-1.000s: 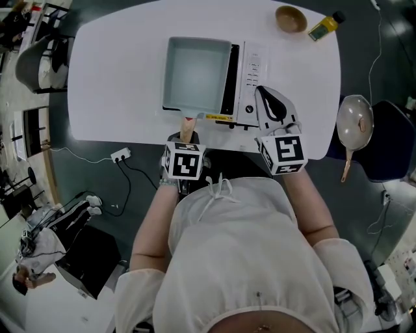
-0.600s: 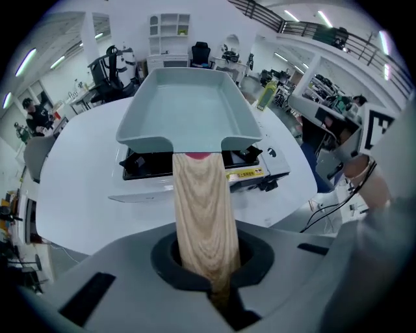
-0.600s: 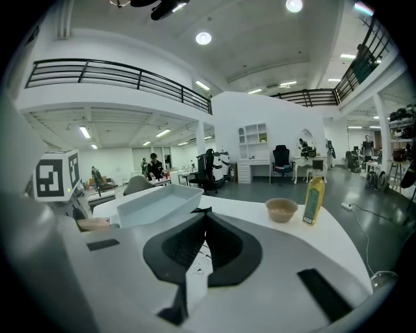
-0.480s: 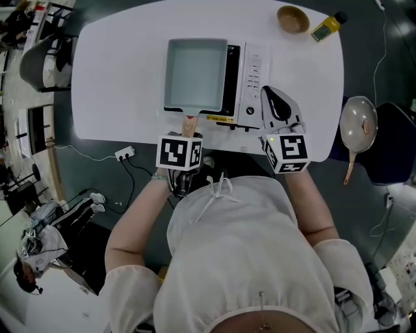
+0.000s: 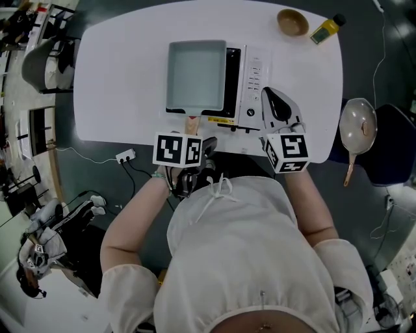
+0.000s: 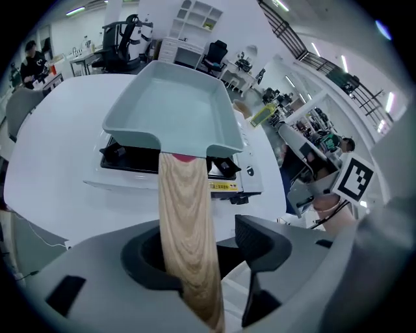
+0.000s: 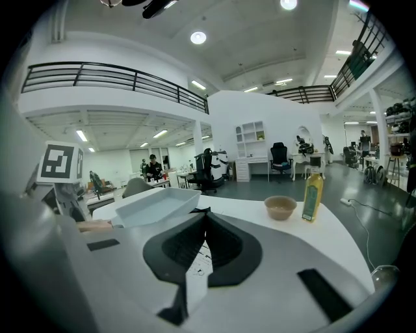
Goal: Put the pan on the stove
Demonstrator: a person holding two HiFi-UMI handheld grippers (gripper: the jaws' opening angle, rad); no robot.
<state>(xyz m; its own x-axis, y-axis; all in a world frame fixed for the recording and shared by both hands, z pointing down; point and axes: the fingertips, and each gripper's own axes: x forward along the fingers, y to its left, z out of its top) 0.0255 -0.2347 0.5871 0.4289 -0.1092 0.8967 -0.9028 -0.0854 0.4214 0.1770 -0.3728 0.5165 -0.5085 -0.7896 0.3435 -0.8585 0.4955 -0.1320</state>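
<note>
Overhead, from the head view: white table point(image 5: 117, 84) with a black-and-white stove point(image 5: 253, 78) near its middle. On the stove's left part, a pale blue rectangular pan point(image 5: 196, 77), its wooden handle point(image 5: 192, 123) pointing toward the near edge. At that handle's near end, the left gripper point(image 5: 197, 142), with its marker cube on top covering the jaws from this angle. Over the stove's near right corner, just beside the control strip, the right gripper point(image 5: 278, 107).

At the table's far right, a small brown bowl point(image 5: 291, 19) and a yellow bottle point(image 5: 324, 27). Off the table to the right, a round pan point(image 5: 357, 123) on a dark seat. On the floor at near left, a power strip point(image 5: 123, 155).

Shown only in the left gripper view: jaws of the left gripper point(image 6: 205, 250) spread wide, having just been opening. Between them the wooden handle point(image 6: 188, 227), close against one jaw with a clear gap to the other, not pinched. Beyond, the pan point(image 6: 172, 117) resting on the stove point(image 6: 250, 175).

Shown only in the right gripper view: jaw tips of the right gripper point(image 7: 207, 214) pressed together with nothing between them. Visible there too, upright and well apart from the pan point(image 7: 156, 205) at left: the bowl point(image 7: 281, 207) and the bottle point(image 7: 312, 195).
</note>
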